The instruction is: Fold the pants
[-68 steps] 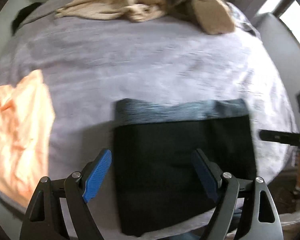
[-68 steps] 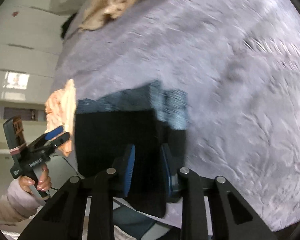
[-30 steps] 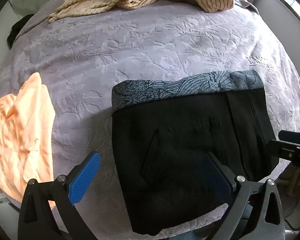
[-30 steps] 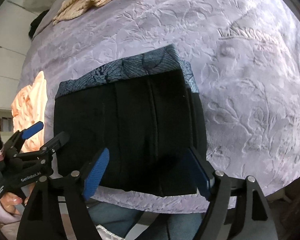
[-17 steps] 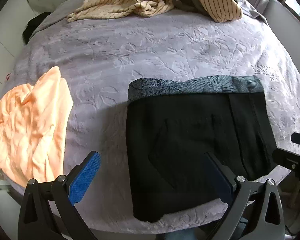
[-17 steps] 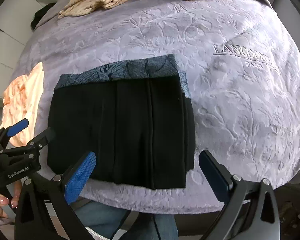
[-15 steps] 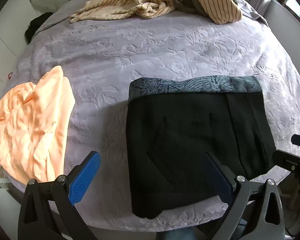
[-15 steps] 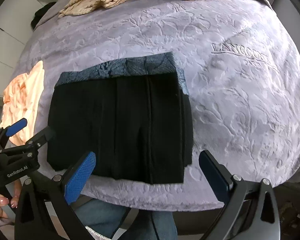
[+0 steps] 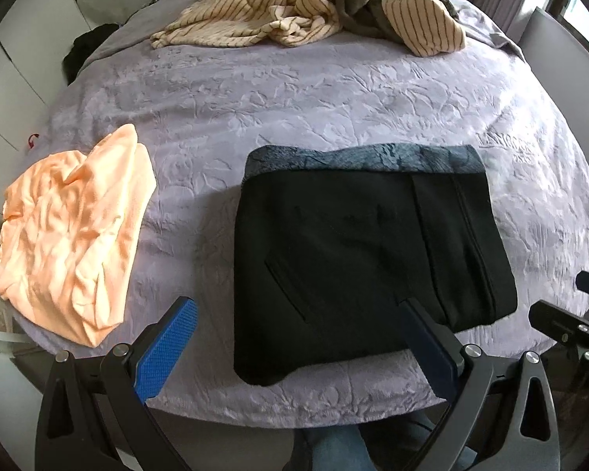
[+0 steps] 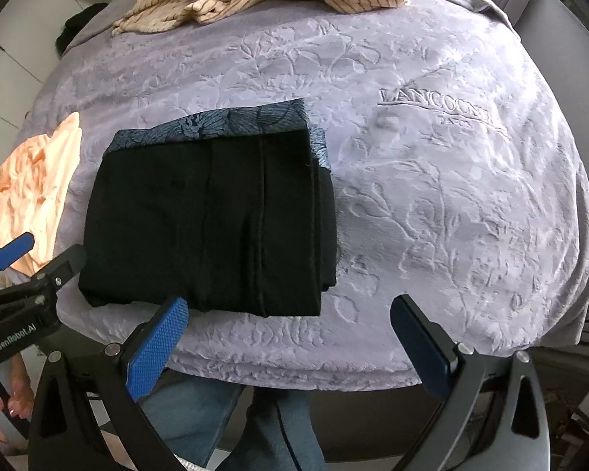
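Note:
The black pants lie folded into a flat rectangle near the front edge of the bed, with a blue patterned band along the far side. In the right wrist view the same pants sit left of centre. My left gripper hangs open above the pants' near edge, with nothing between its blue pads. My right gripper is wide open above the bed's front edge and touches nothing. The left gripper also shows at the left of the right wrist view, held by a hand.
A lilac embossed bedspread covers the bed. A crumpled orange garment lies left of the pants. A heap of striped beige clothes sits at the far end. A person's jeans show below the bed's front edge.
Both grippers have drawn back and up from the pants, so more of the bed shows. The right gripper's jaws spread wider. The pants stay folded and still.

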Action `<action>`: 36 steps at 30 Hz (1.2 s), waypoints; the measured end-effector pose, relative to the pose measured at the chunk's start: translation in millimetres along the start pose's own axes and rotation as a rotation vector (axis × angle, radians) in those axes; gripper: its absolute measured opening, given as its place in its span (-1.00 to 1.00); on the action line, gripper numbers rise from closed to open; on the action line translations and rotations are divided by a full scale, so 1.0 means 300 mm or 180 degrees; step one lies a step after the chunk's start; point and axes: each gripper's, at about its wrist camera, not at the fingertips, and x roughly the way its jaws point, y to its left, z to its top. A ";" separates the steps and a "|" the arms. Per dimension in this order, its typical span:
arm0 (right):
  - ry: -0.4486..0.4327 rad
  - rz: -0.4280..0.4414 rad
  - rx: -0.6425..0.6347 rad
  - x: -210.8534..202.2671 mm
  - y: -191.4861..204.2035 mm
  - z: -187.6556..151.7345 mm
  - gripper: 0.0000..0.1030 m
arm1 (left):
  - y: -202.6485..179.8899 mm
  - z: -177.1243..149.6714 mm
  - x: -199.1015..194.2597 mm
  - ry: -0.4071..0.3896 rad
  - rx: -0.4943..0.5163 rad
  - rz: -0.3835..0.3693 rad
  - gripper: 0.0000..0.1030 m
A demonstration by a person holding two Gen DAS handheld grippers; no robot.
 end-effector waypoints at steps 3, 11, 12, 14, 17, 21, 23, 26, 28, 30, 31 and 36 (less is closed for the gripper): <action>-0.0025 -0.0039 -0.0015 -0.010 -0.004 -0.013 0.99 | -0.024 -0.012 -0.018 -0.0027 0.0037 0.0057 0.99; -0.0085 -0.0005 -0.0053 -0.027 -0.018 -0.023 0.99 | -0.051 -0.019 -0.051 -0.0101 0.0033 0.0149 0.99; -0.0086 -0.0009 -0.0059 -0.027 -0.019 -0.023 0.99 | -0.053 -0.020 -0.051 -0.0098 0.0029 0.0164 0.99; -0.0075 -0.0006 -0.0067 -0.024 -0.020 -0.024 0.99 | -0.055 -0.022 -0.054 -0.0095 0.0024 0.0174 0.99; -0.0056 0.0001 -0.0078 -0.020 -0.021 -0.028 0.99 | -0.061 -0.025 -0.056 -0.0090 0.0028 0.0195 0.99; -0.0060 -0.0003 -0.0091 -0.019 -0.022 -0.032 0.99 | -0.067 -0.027 -0.056 -0.0072 0.0042 0.0195 0.99; -0.0060 -0.0005 -0.0091 -0.017 -0.023 -0.036 0.99 | -0.071 -0.028 -0.056 -0.0064 0.0058 0.0199 0.99; -0.0056 -0.0001 -0.0070 -0.017 -0.025 -0.040 0.99 | -0.079 -0.026 -0.055 -0.0051 0.0088 0.0201 0.99; -0.0053 0.0001 -0.0054 -0.017 -0.031 -0.041 0.99 | -0.083 -0.022 -0.055 -0.0047 0.0102 0.0203 0.99; -0.0059 0.0003 -0.0045 -0.019 -0.038 -0.039 0.99 | -0.086 -0.018 -0.054 -0.0046 0.0117 0.0206 0.99; -0.0059 0.0003 -0.0040 -0.019 -0.040 -0.038 0.99 | -0.086 -0.017 -0.054 -0.0044 0.0124 0.0207 0.99; -0.0046 0.0003 -0.0036 -0.016 -0.043 -0.034 0.99 | -0.085 -0.017 -0.053 -0.0032 0.0127 0.0209 0.99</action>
